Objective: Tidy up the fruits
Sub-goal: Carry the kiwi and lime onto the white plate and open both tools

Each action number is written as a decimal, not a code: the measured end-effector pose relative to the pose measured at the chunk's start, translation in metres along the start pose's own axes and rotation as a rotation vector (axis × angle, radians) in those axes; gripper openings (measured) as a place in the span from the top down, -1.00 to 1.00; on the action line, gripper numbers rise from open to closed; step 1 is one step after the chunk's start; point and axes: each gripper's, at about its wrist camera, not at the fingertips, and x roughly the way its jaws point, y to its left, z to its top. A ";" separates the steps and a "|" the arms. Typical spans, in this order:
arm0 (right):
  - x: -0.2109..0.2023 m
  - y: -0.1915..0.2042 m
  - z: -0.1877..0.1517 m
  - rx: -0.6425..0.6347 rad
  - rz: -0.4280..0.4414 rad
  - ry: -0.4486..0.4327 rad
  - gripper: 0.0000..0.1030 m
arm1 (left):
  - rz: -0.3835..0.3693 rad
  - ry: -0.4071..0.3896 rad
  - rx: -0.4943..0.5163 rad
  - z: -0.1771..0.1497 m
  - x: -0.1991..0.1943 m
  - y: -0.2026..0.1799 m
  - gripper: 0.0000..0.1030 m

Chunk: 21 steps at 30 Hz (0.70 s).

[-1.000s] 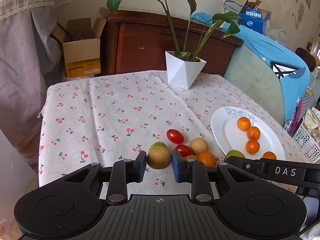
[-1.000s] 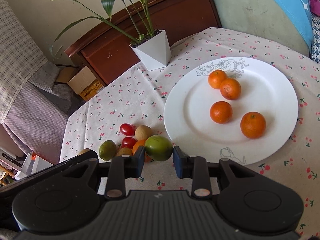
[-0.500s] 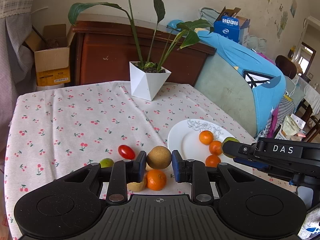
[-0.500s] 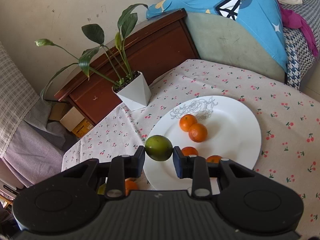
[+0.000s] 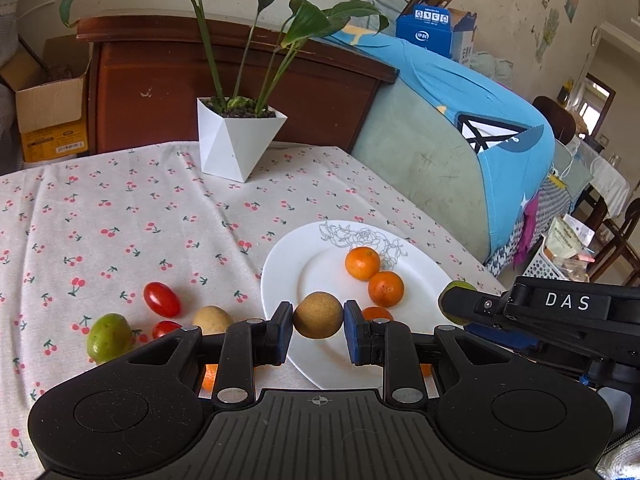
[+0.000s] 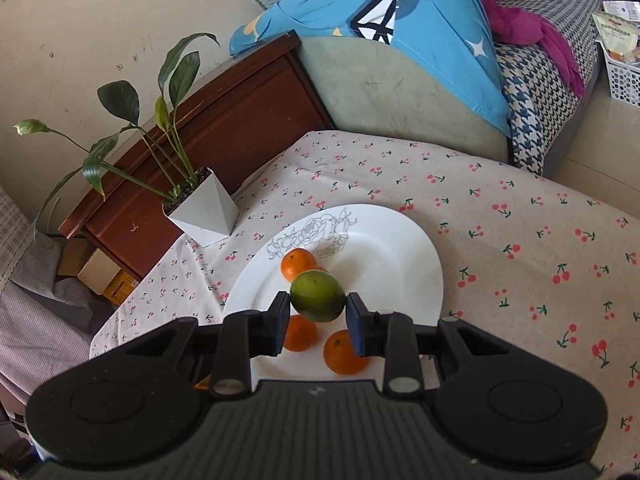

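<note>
two tongs hang over the white plate [image 5: 288, 264] on the desk [image 5: 120, 216]. the right tongs [image 6: 318, 314] pinch a green lime [image 6: 317, 296] above the oranges [image 6: 298, 264]. the left tongs [image 5: 318, 326] pinch a small brown fruit [image 5: 318, 315] at the plate's near edge.

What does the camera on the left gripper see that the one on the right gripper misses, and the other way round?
Only the left wrist view shows the fruit still on the cloth: two red tomatoes, a green fruit, a tan fruit, plus the brown fruit in the left gripper. Only the right wrist view shows the green lime squarely in the right gripper. Both show the white plate with oranges and the potted plant.
</note>
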 end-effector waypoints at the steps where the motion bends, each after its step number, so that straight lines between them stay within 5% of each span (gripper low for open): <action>1: 0.001 -0.002 0.000 0.005 -0.007 0.002 0.41 | -0.003 0.004 0.000 -0.001 0.003 -0.001 0.52; 21: 0.004 -0.012 0.001 0.067 -0.019 0.010 0.35 | -0.004 0.026 0.021 0.000 0.007 -0.018 0.36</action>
